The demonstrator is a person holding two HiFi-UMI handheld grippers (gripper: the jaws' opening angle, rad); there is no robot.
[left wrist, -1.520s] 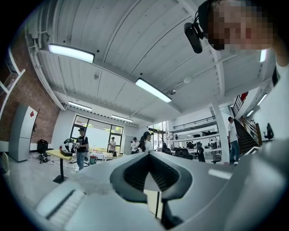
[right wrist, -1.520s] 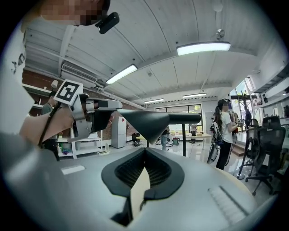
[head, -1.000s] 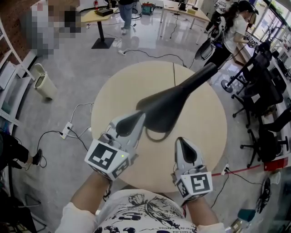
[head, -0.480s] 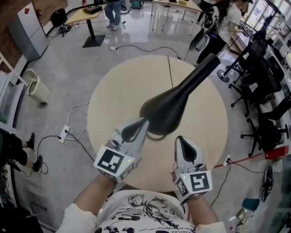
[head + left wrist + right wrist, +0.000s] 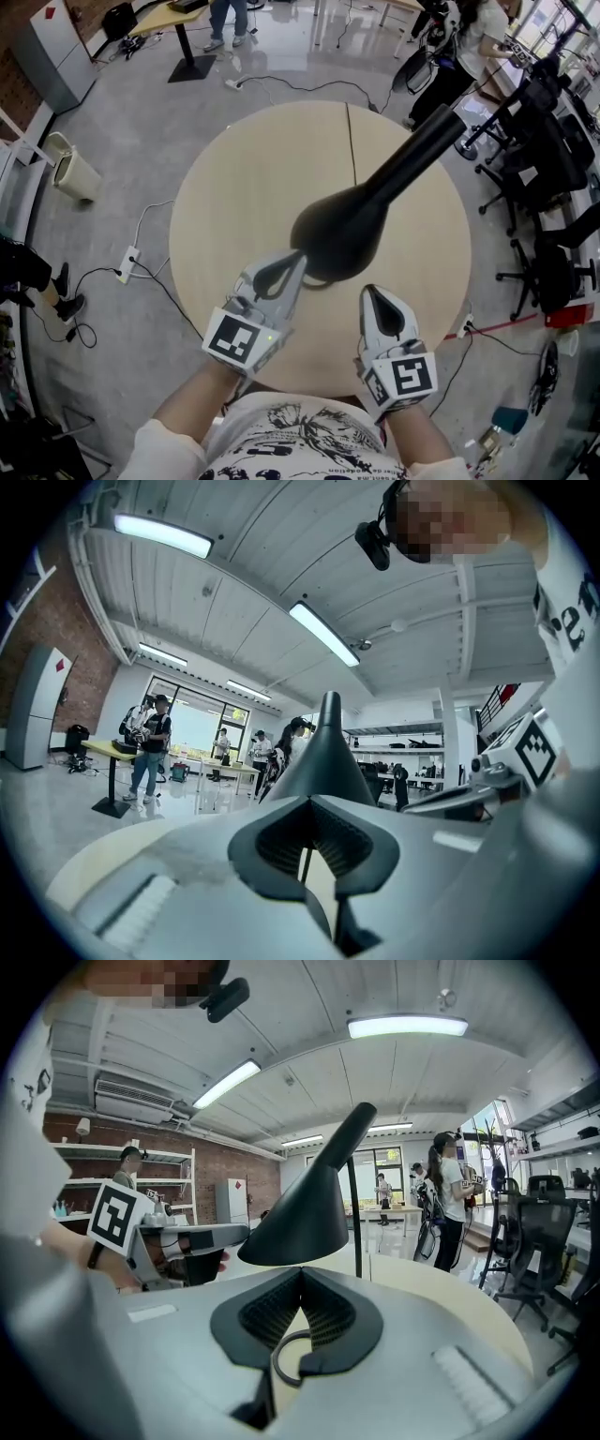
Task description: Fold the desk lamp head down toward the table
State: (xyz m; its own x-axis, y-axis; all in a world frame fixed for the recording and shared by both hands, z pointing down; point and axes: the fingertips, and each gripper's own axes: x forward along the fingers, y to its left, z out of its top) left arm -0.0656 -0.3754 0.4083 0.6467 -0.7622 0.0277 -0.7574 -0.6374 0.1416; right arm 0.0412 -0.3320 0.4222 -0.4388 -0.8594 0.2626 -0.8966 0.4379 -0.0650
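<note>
A black desk lamp stands on the round beige table [image 5: 244, 178]. Its cone head [image 5: 339, 232] hangs over the table's near half, and its neck [image 5: 422, 150] runs up to the right. The base ring [image 5: 316, 281] peeks out under the head. My left gripper [image 5: 292, 261] is shut, with its tip at the head's near left rim; I cannot tell if it touches. My right gripper [image 5: 373, 295] is shut and holds nothing, just below the head's near right side. In the right gripper view the head [image 5: 300, 1218] hangs above the shut right gripper [image 5: 300, 1274], with the left gripper [image 5: 192, 1239] by its rim. In the left gripper view the head [image 5: 323, 757] rises behind the shut left gripper [image 5: 311, 803].
A pale bin [image 5: 70, 169] and a power strip [image 5: 127, 262] with cables lie on the floor to the left. Black office chairs [image 5: 553, 187] crowd the right side. People [image 5: 469, 37] stand at desks far behind. The table's near edge is under my grippers.
The lamp head now looks shorter and rounder from above, turned from its earlier long profile. My left gripper has slid a little right along the rim. The right gripper has stayed put.
</note>
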